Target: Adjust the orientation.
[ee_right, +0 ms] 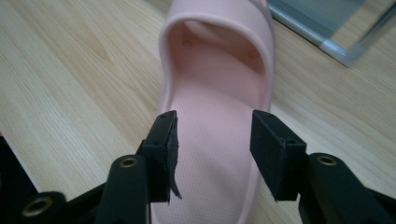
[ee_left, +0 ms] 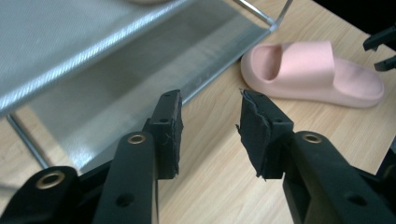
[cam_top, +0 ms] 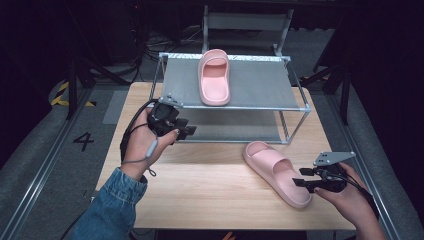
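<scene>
One pink slipper [cam_top: 214,77] lies on the top shelf of a metal rack [cam_top: 295,92], toe toward me. A second pink slipper [cam_top: 276,171] lies on the wooden table in front of the rack's right end. My left gripper [cam_top: 188,131] hovers by the rack's front left corner, jaws apart with nothing between them. In the left gripper view the gripper [ee_left: 210,100] points over the table beside the lower shelf [ee_left: 140,79], with the slipper [ee_left: 313,72] farther off. My right gripper [cam_top: 299,178] is at this slipper's heel. In the right gripper view its open jaws [ee_right: 215,121] frame the heel of the slipper [ee_right: 219,93] without touching it.
The rack's lower shelf [cam_top: 235,125] is bare. The wooden table [cam_top: 210,190] has free surface in front of the rack and to the left of the slipper. A dark floor and rails surround the table.
</scene>
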Tool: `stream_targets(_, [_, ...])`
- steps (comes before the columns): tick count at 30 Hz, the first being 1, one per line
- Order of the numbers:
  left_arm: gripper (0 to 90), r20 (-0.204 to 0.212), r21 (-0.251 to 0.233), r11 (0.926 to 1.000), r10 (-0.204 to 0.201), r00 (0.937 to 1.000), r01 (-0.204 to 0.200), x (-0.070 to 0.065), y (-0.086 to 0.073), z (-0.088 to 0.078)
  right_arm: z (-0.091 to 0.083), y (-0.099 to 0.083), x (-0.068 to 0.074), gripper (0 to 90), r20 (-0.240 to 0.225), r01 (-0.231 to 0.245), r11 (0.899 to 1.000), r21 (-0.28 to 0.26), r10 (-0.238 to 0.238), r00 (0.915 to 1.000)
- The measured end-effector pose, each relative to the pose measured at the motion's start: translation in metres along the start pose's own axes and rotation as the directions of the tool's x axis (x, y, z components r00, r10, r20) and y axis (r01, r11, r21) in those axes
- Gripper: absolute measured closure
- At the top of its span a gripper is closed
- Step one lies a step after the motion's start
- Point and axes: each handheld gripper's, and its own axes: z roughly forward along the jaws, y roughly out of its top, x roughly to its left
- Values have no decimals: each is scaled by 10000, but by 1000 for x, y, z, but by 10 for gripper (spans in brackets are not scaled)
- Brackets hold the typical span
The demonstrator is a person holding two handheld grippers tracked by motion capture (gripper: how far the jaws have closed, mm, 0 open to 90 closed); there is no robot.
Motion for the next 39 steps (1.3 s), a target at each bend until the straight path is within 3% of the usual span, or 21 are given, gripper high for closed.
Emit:
stream_targets(5, [537,-88,402,9991,-127,9999,131,1,-22,-6,10,10,5,510,-204,232,9996,166,-228,9995])
stream_targets(12, [494,-178,516,9978,-407,9990,415,7,-44,-8,24,22,15,490,-379,289,9991,313,-277,9989])
stream_targets(17, [463,-330,744,9949,-659,9973,682,15,-68,-2,36,26,21,489,-385,367,9983,448,-350,9986])
stream_targets(21, [435,-408,919,9940,-561,9976,597,19,-76,2,40,26,23,489,-362,308,9979,571,-287,9989])
stream_targets(25, [422,-398,1039,9917,-718,9966,756,25,-88,6,46,27,27,493,-358,271,9976,634,-248,9990])
stream_targets(28, [389,-480,1336,9888,-599,9970,659,30,-97,9,50,30,28,514,-362,237,9972,714,-211,9991])
stream_targets(30, [381,-551,1739,9831,-479,9973,569,34,-100,11,55,32,28,546,-393,213,9976,658,-188,9991])
stream_targets(33, [362,-672,1796,9816,-528,9963,642,36,-102,14,60,32,27,580,-316,192,9959,889,-164,9994])
stream_targets(39, [346,-462,1930,9786,-630,9969,707,38,-107,17,66,35,29,669,-96,280,9952,938,-272,9996])
